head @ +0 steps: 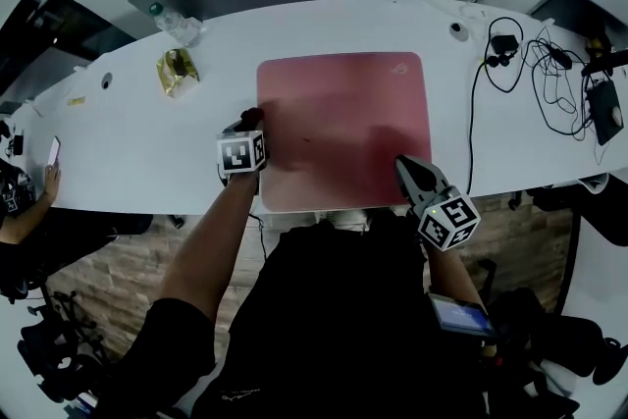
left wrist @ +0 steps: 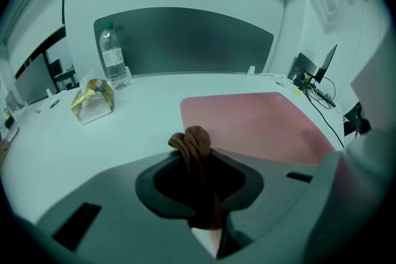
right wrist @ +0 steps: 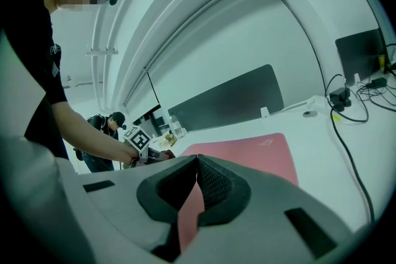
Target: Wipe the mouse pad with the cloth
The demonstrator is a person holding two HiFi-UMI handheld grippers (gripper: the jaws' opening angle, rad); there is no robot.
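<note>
My right gripper [head: 407,170] sits nearest, its jaws pressed together with nothing between them, over the near right corner of the flat pink rectangular mouse pad [head: 343,128] on the long white table [head: 147,152]. A little farther, my left gripper [head: 247,125] is clamped on a bunched brown cloth [left wrist: 197,144] at the pad's left edge. Beyond stand a crumpled gold foil packet [head: 178,71] and a clear plastic bottle [head: 177,25].

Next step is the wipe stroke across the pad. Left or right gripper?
Left. The left gripper is shut on the brown cloth at the left edge of the mouse pad. The right gripper, over the near right corner, is shut with no cloth.
</note>
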